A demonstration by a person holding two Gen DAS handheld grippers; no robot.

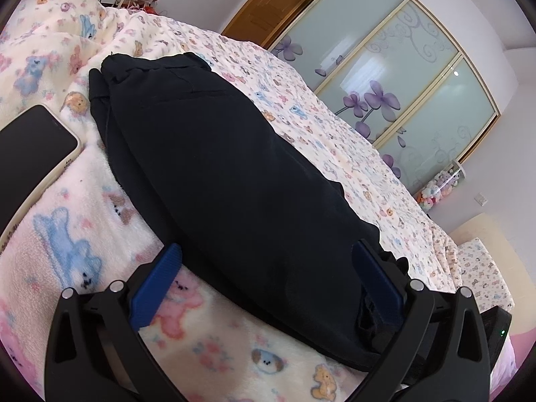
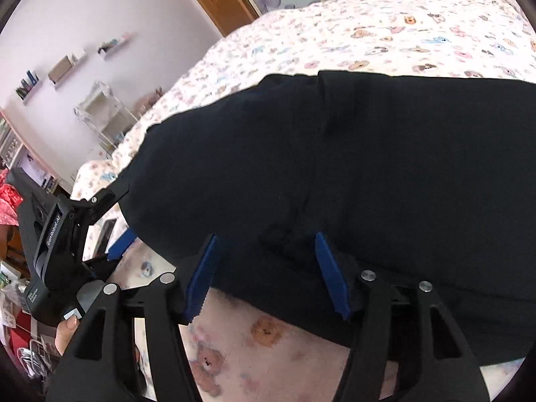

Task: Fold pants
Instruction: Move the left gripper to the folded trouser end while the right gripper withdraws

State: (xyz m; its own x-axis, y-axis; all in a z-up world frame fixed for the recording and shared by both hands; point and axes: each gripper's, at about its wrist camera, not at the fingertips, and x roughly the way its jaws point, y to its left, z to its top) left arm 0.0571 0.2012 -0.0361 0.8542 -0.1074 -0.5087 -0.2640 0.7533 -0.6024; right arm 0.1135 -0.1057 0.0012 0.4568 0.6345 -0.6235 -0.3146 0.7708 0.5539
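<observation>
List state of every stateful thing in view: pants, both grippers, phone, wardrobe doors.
black pants: folded lengthwise, lying flat on the bear-print blanket.
left gripper: open, jaws wide, straddling the near end of the pants.
right gripper: open, fabric between the jaws, pads not pressing it.
phone: screen dark, face up on the blanket beside the pants.
wardrobe sliding doors: closed.

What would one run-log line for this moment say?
pants: folded on blanket | left gripper: open, astride pants | right gripper: open at pants' near edge | phone: beside pants
</observation>
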